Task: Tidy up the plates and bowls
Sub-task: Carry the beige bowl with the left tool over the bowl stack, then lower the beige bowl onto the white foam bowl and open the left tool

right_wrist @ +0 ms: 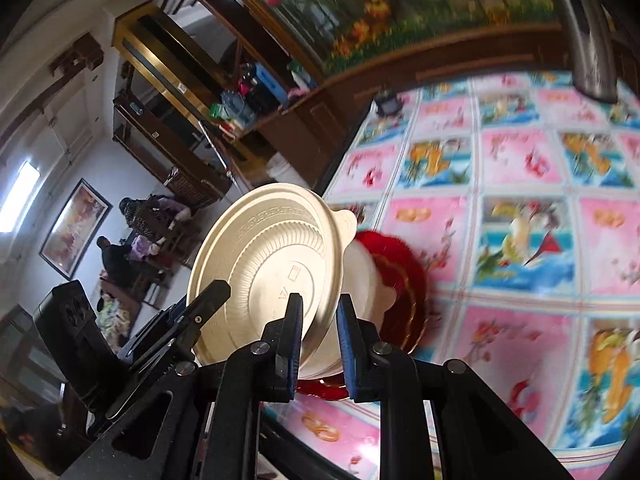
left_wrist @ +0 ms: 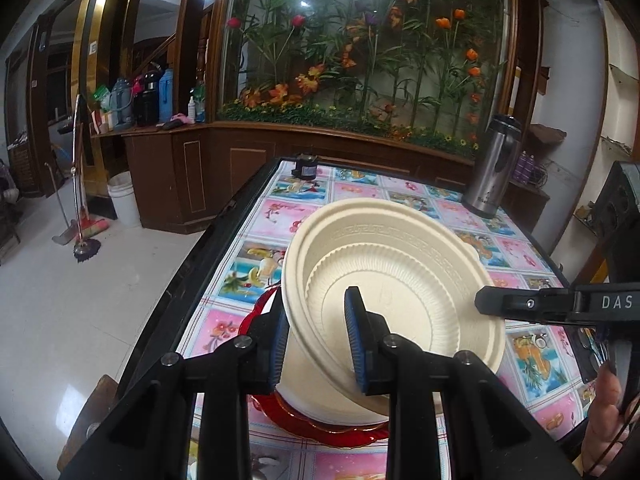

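Note:
A cream ribbed plastic bowl [left_wrist: 400, 276] is tilted above a second cream bowl [left_wrist: 320, 396] that rests on a red plate [left_wrist: 348, 436]. My left gripper [left_wrist: 316, 340] has one finger outside and one inside the tilted bowl's near rim, closed on it. My right gripper [left_wrist: 486, 300] reaches in from the right to the far rim. In the right wrist view, my right gripper [right_wrist: 318, 340] straddles the edge of the tilted bowl [right_wrist: 264, 264], jaws close to it, with the lower bowl [right_wrist: 366, 276] and red plate [right_wrist: 400, 272] behind.
The table [left_wrist: 280, 216] has a colourful checked cloth. A steel thermos [left_wrist: 492, 168] stands at its far right and a small black object [left_wrist: 305, 166] at its far left edge. A wooden cabinet with artificial flowers stands behind; floor and brooms lie left.

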Motion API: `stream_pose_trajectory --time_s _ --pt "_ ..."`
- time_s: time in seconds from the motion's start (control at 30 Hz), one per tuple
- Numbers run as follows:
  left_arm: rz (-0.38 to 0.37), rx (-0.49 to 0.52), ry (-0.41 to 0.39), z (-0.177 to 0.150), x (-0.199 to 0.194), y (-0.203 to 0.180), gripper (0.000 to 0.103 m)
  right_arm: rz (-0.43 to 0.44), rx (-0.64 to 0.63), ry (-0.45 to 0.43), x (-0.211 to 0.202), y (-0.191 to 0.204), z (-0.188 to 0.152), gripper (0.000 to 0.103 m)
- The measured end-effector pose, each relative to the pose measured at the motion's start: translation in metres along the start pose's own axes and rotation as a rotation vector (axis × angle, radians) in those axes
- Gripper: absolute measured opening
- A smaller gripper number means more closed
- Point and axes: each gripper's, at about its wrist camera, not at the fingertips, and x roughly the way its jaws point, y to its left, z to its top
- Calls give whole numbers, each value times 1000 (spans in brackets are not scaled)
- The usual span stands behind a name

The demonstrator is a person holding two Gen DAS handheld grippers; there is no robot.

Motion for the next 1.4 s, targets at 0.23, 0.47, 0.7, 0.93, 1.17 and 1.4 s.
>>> stream_pose_trajectory --time_s 0.23,0.47,0.7,0.93,1.17,1.4 --pt "6 -41 51 -11 18 16 25 -12 35 74 29 -8 -4 19" --pt "13 -60 79 -17 28 23 25 -34 31 92 40 -6 -5 20" --pt "14 -65 87 -20 33 26 25 -60 22 103 49 -7 -6 20" --pt "14 -64 86 -19 33 26 25 -73 13 99 50 -6 -7 21" --pt "14 -64 87 -20 33 26 25 -76 10 99 49 -5 -7 21" --pt "13 -65 87 -20 33 26 25 -81 8 99 48 -5 -7 21"
